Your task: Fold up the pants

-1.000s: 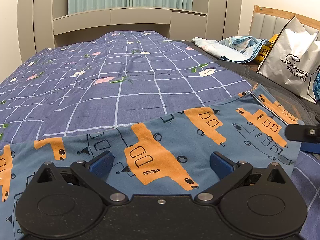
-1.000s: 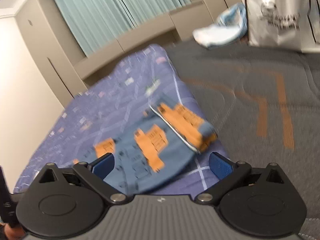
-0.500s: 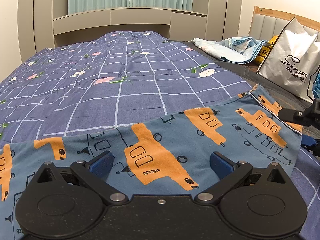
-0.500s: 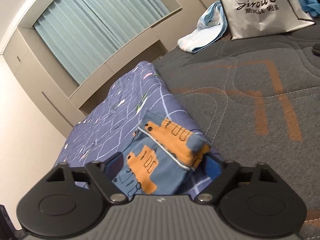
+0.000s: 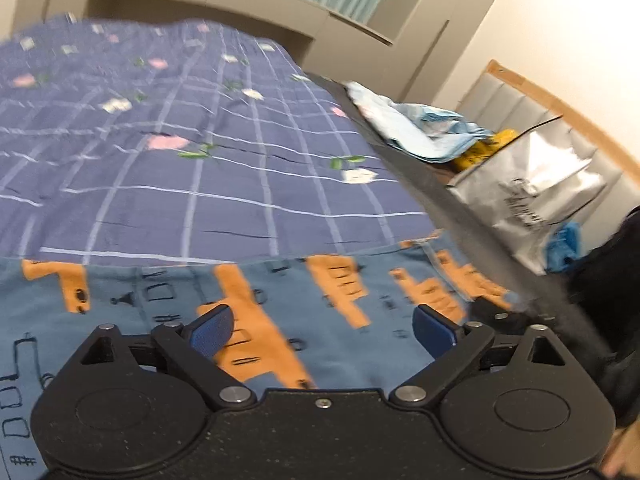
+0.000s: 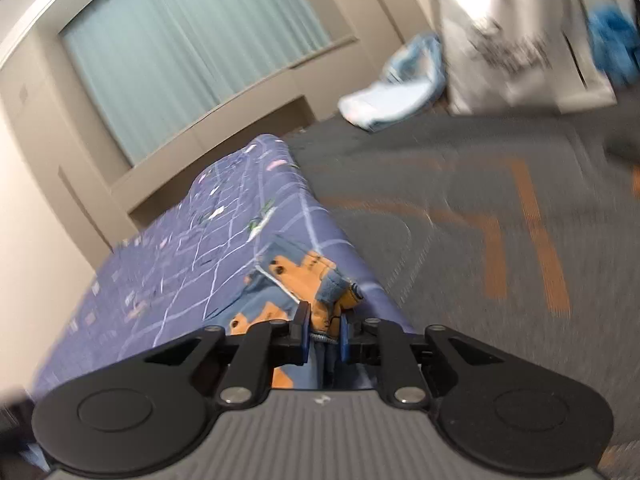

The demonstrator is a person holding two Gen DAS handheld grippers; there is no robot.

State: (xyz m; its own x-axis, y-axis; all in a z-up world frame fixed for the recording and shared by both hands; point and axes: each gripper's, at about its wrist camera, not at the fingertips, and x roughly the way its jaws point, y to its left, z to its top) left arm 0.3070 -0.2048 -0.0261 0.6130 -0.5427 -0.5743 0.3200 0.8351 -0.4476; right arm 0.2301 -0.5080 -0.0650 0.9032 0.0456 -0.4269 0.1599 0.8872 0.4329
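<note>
The blue pants (image 5: 168, 320), printed with orange vehicles, lay flat on the purple checked bedspread (image 5: 200, 168), their long axis running across the bed from left to right. The left gripper (image 5: 322, 326) hung low over the middle of the fabric with its 2 blue pads (image 5: 212, 328) spread wide and nothing between them. At the right-hand end of the cloth, by the edge of the bedspread and beside the grey mattress (image 6: 460, 208), the right gripper (image 6: 324, 338) had its jaws pressed together on a bunched fold of the pants (image 6: 312, 276). So the pinched end lay to the right of the open gripper, and the free length stretched away to its left. I judged that the fold would run along that axis, with the left gripper nearest the loose cloth.
</note>
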